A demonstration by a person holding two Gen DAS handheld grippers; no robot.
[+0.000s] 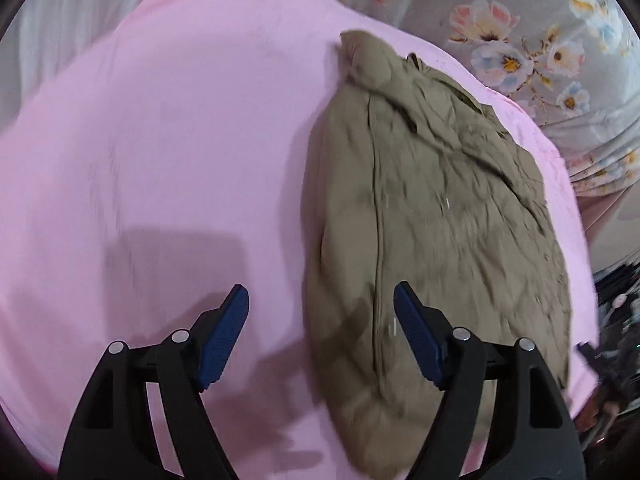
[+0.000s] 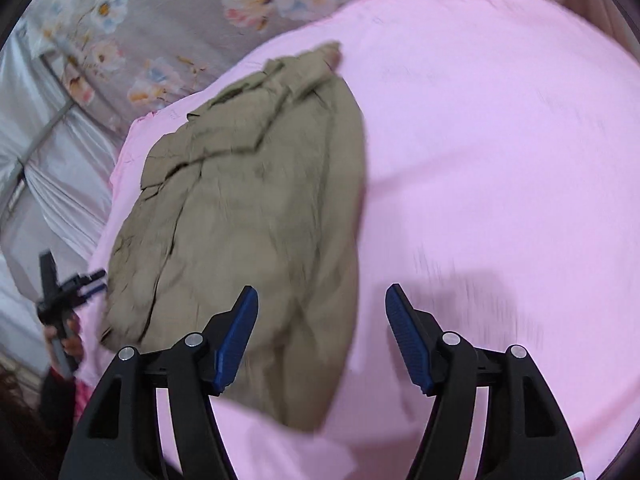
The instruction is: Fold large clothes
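Note:
A khaki garment [image 1: 436, 216] lies folded into a long, wrinkled bundle on a pink sheet [image 1: 172, 132]. In the left wrist view it fills the right half. My left gripper [image 1: 321, 300] is open and empty, hovering above the garment's near left edge. In the right wrist view the same garment [image 2: 256, 208] lies left of centre on the pink sheet [image 2: 500, 140]. My right gripper [image 2: 321, 298] is open and empty above the garment's near right edge. The left gripper [image 2: 94, 280] also shows in the right wrist view at the far left, held by a hand.
A grey floral cloth [image 1: 520, 40] lies beyond the pink sheet and shows in the right wrist view [image 2: 160, 20] too. Shiny grey fabric [image 2: 44, 168] hangs at the left past the sheet's edge. Dark clutter [image 1: 616, 320] sits past the sheet's right edge.

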